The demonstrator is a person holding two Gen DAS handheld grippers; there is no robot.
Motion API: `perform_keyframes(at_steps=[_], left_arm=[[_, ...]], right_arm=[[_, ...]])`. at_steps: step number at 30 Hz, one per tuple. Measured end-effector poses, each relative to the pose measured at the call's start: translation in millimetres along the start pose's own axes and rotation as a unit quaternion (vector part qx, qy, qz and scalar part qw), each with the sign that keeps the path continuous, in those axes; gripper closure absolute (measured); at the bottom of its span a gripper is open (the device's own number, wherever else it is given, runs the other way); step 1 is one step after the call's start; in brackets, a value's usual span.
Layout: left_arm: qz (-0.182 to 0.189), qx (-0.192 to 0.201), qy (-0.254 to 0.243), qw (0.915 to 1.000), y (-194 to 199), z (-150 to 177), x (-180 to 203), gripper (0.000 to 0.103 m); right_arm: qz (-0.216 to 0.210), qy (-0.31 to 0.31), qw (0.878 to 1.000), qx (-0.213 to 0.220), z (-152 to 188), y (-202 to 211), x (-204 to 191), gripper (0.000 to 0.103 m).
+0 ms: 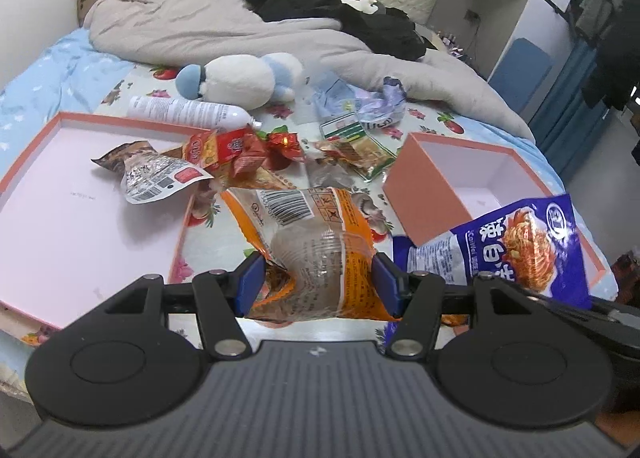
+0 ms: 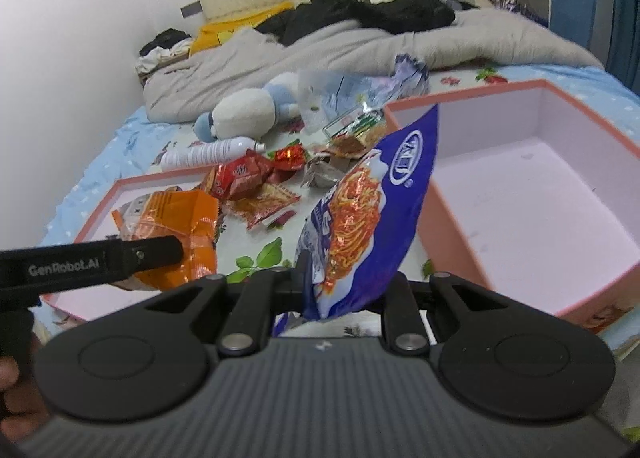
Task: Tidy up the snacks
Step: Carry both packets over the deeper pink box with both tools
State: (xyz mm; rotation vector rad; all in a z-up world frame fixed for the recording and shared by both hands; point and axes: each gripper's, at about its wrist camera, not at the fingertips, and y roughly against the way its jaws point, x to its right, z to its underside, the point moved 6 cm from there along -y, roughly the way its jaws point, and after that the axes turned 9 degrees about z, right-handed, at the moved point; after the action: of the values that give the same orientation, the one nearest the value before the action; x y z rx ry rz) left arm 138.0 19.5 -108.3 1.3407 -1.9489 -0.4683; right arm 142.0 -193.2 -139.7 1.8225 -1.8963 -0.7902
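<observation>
**newbie_op:** Can someone sanity-check my left wrist view? Not sure what I'm holding.

**snackwrangler:** Your left gripper (image 1: pixel 318 284) is clamped on the orange snack bag (image 1: pixel 316 250), both blue pads pressing its crumpled sides. It's up off the bed (image 1: pixel 52 69), over the floral sheet between the two pink boxes. The shallow pink lid (image 1: pixel 60 193) sits at the bed's left edge with a silver-and-brown packet (image 1: pixel 154 173) draped over its far right rim. The deeper pink box (image 1: pixel 452 173) is toward the right edge. Between them you've got a heap of red packets (image 1: pixel 240 149), and behind that a white bottle (image 1: pixel 188 111) lying on its side and a blue-and-white plush toy (image 1: pixel 244 79). The blue noodle bag (image 1: pixel 516 246) pokes in from the right, in front of the deep box's near corner.

**newbie_op:** And the right wrist view?

**snackwrangler:** Your right gripper (image 2: pixel 340 282) is closed tight on the bottom of that blue noodle bag (image 2: pixel 372 209), which stands up tilted, its top leaning over the deep box's (image 2: pixel 452 242) left wall. The pads themselves are hidden behind the bag, but there's barely any gap. Inside, the box shows bare pink floor. Off to the left you can see your left gripper's (image 2: pixel 160 252) finger against the orange snack bag (image 2: pixel 180 225), over the shallow lid (image 2: pixel 120 193). The red packets (image 2: pixel 248 177) sit mid-bed past that, with the grey duvet (image 2: pixel 320 49) bunched toward the headboard end.
</observation>
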Motion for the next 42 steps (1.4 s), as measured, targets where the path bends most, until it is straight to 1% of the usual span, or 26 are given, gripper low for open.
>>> perform_keyframes(at_steps=[2, 5, 8, 10, 13, 17, 23, 28, 32, 37, 42], left_arm=[[0.005, 0.002, 0.002, 1.0000, 4.1, 2.2, 11.2, 0.039], [0.009, 0.009, -0.003, 0.9999, 10.8, 4.1, 29.2, 0.039], [0.012, 0.016, -0.010, 0.9997, 16.3, 6.0, 47.2, 0.040], [0.018, 0.018, -0.012, 0.9996, 19.5, 7.8, 58.6, 0.040], [0.025, 0.015, -0.021, 0.9993, 23.5, 10.8, 77.1, 0.040], [0.039, 0.006, -0.038, 0.9985, 24.8, 13.9, 100.7, 0.040], [0.066, -0.008, -0.050, 0.9965, 7.9, 7.9, 136.9, 0.040], [0.084, -0.022, -0.065, 0.9941, -22.5, -8.7, 166.6, 0.040], [0.092, -0.037, -0.079, 0.9919, -59.0, -24.4, 188.2, 0.040], [0.097, -0.058, -0.085, 0.9899, -114.9, -44.2, 205.7, 0.040], [0.097, -0.084, -0.096, 0.9871, -170.3, -54.4, 218.9, 0.040]], right_arm=[[-0.001, 0.001, 1.000, 0.005, -0.6, 9.7, 7.8, 0.087], [-0.001, 0.004, 1.000, 0.015, -1.3, 24.0, 18.8, 0.088], [0.008, 0.010, 1.000, 0.026, -0.9, 33.2, 28.2, 0.089], [0.008, 0.004, 0.999, 0.031, -1.3, 39.6, 36.0, 0.089], [0.017, 0.004, 0.999, 0.039, -1.3, 51.7, 46.7, 0.090], [0.025, -0.002, 0.999, 0.039, -1.0, 66.2, 62.4, 0.090], [0.045, -0.013, 0.998, 0.039, -10.0, 72.4, 91.9, 0.089], [0.053, -0.026, 0.997, 0.044, -29.1, 63.4, 118.3, 0.089], [0.061, -0.035, 0.996, 0.047, -47.9, 44.6, 140.1, 0.089], [0.075, -0.047, 0.995, 0.041, -68.5, 6.3, 169.5, 0.089], [0.085, -0.057, 0.995, 0.011, -73.9, -43.0, 193.9, 0.089]])
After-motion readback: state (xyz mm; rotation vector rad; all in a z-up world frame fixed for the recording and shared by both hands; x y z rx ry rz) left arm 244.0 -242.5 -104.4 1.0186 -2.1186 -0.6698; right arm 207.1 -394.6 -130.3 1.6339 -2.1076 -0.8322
